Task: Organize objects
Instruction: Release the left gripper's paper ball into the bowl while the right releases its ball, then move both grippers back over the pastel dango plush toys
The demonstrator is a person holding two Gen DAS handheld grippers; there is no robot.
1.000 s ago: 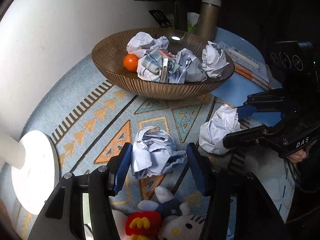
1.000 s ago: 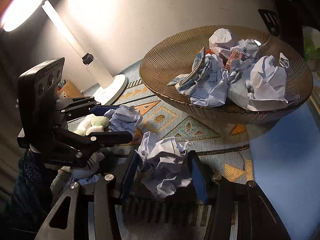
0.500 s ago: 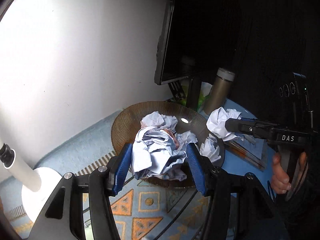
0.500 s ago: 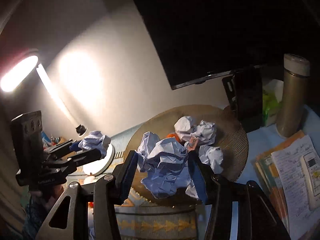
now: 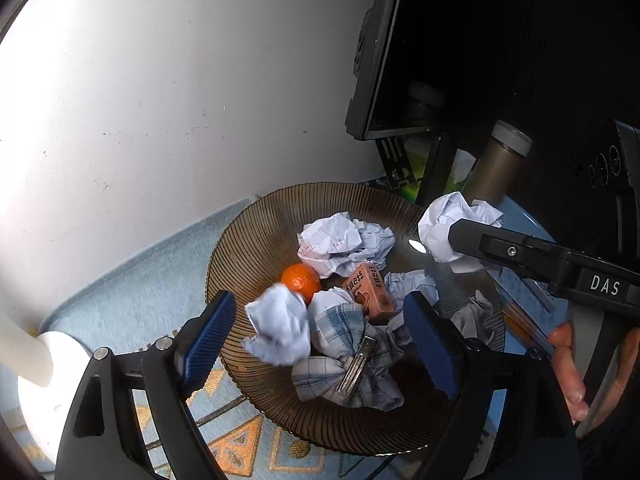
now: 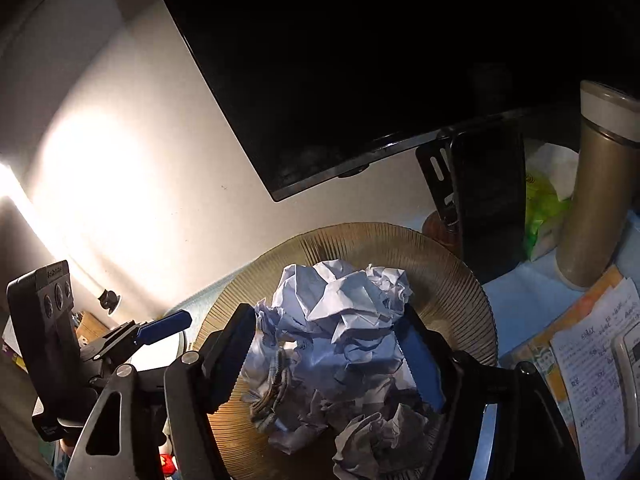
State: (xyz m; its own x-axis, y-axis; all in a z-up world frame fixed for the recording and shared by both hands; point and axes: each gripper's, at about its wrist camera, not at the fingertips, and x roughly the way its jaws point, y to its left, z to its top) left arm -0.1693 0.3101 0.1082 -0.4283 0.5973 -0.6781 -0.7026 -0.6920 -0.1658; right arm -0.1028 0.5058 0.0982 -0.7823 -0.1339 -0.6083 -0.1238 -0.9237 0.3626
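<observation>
My left gripper (image 5: 320,340) hangs over the ribbed brown bowl (image 5: 224,264), its jaws opening. A crumpled paper ball (image 5: 280,328) is loose and blurred between the blue pads, touching neither. Under it lie more paper balls (image 5: 344,244), an orange (image 5: 300,278), a pink carton (image 5: 366,290) and a plaid cloth with a clip (image 5: 340,352). My right gripper (image 6: 326,344) is over the bowl (image 6: 460,292) too, jaws opening, with a second paper ball (image 6: 340,312) still between them, against the right pad. That ball (image 5: 452,232) also shows in the left wrist view.
A dark monitor (image 5: 440,40) and a bronze thermos (image 6: 596,200) stand behind the bowl. Papers with a remote (image 6: 600,360) lie at the right. A white lamp base (image 5: 44,376) sits at the left on the patterned mat (image 5: 240,452). A person's hand (image 5: 572,360) holds the right gripper.
Both grippers rose from the mat with their paper balls and came over the bowl. Both jaws have widened; the left ball has come free of its pads.
</observation>
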